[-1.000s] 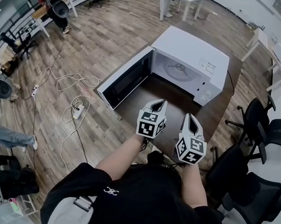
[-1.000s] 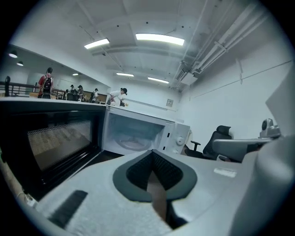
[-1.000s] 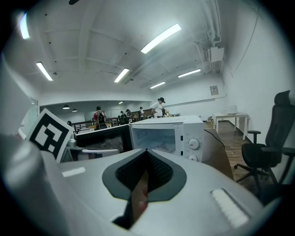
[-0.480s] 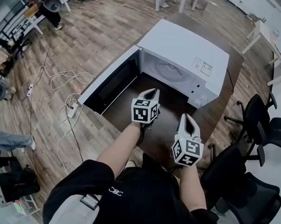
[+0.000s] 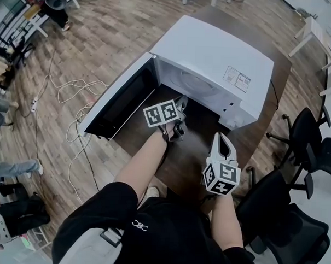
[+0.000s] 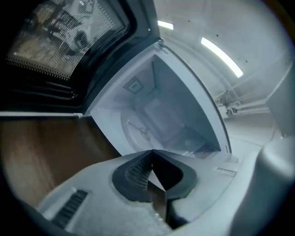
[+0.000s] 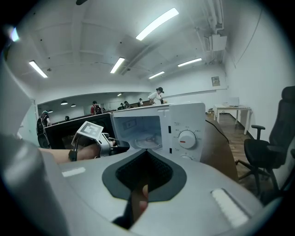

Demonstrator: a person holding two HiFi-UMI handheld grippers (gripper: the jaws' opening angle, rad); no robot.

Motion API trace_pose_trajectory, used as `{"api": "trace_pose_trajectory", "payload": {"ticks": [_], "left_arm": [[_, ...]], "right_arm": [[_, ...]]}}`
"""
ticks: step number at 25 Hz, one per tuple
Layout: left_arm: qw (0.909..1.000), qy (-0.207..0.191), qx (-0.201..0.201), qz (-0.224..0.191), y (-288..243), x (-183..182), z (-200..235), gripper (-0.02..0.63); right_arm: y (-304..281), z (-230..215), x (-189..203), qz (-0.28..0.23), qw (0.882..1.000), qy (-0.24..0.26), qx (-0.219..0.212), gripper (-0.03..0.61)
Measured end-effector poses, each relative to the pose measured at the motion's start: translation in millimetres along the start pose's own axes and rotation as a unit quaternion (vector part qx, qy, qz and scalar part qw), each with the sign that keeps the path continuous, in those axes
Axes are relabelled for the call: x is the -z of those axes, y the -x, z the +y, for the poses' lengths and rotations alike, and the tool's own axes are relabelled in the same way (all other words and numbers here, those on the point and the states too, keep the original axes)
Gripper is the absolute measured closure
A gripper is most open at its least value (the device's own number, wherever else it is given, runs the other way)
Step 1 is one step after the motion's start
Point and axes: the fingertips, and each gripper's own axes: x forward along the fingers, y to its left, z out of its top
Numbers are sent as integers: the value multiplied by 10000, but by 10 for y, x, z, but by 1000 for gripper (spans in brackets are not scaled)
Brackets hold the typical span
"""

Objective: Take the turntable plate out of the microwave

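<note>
The white microwave [image 5: 212,54] stands on a dark wooden table [image 5: 192,157], its door [image 5: 114,104] swung open to the left. The glass turntable plate [image 6: 138,133] lies flat on the cavity floor; it also shows as a pale disc through the opening in the right gripper view [image 7: 150,139]. My left gripper [image 5: 181,106] is shut and empty, rolled on its side, its tips at the cavity's mouth and short of the plate. My right gripper [image 5: 221,141] is also shut and empty. It hangs further back over the table, facing the control panel [image 7: 186,138].
Black office chairs [image 5: 307,146] stand close on the right of the table. Power cables [image 5: 74,97] lie on the wood floor to the left. White tables [image 5: 315,37] are at the back right, and people stand far off across the room.
My left gripper has gone forward and down to the microwave's opening and rolled onto its side. The right gripper has crept forward a little. Both stayed shut.
</note>
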Motion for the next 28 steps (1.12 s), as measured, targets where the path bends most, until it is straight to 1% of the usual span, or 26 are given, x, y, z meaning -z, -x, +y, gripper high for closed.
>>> {"api": "trace_pose_trajectory", "payload": {"ticks": [3, 5, 6, 9, 11, 12, 14, 21, 24, 28], "left_arm": [[9965, 771, 304, -134, -131, -38, 30, 601], [9895, 1328, 526, -226, -203, -55, 36, 548], [9845, 1618, 622, -275, -236, -63, 40, 526], [9651, 2457, 783, -452, -312, -93, 88, 503], [9539, 2841, 801, -536, -343, -115, 145, 488], [9508, 2945, 798, -546, -358, -123, 168, 481], [9487, 3024, 777, -508, -390, -130, 188, 472], [9511, 3023, 542, -329, -413, -54, 245, 445], [9476, 3132, 543, -332, -430, -38, 286, 442], [9463, 3165, 576, -326, -470, -42, 294, 442]], "right_arm": [[-76, -50, 32, 59, 10000, -33, -4, 569], [-110, -61, 53, 93, 9999, -58, -22, 569], [-124, -65, 64, 110, 9999, -69, -28, 569], [-151, -88, 93, 149, 9998, -94, -27, 569], [-153, -110, 104, 163, 9998, -111, -2, 569], [-151, -126, 108, 164, 9998, -123, 18, 569], [-146, -168, 113, 161, 9997, -152, 65, 569], [-133, -240, 143, 182, 9995, -219, 154, 569], [-141, -232, 151, 197, 9995, -207, 143, 569], [-146, -218, 167, 234, 9995, -156, 128, 569]]}}
